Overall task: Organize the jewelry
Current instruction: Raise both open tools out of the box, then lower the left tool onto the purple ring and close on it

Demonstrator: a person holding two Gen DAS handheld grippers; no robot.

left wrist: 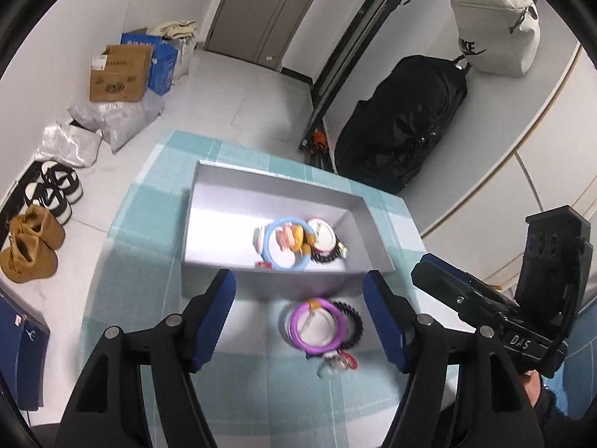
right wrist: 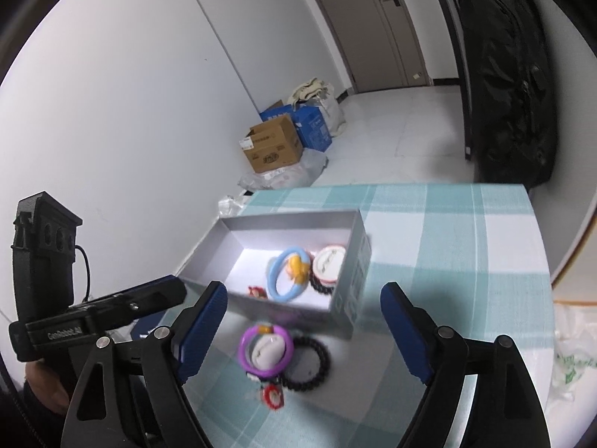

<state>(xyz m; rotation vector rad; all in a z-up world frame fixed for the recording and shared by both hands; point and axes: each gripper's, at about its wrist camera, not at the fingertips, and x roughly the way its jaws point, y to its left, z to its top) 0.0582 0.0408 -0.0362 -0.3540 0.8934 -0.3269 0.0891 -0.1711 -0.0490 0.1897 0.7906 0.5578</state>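
Both jaws spread, nothing between the pads. Left gripper (left wrist: 300, 311) and right gripper (right wrist: 304, 330) each hover over the same loose pile just ahead of their tips: purple ring (right wrist: 265, 351), black beaded bracelet (right wrist: 308, 364), small red charm (right wrist: 272, 397), all on the checked cloth (right wrist: 447, 242). Beyond them, the grey box (right wrist: 352, 280) holds a blue ring (right wrist: 285, 274) and more pieces. Judged step: between picks. Next move calls for closing on one loose piece and lifting it over the near wall.
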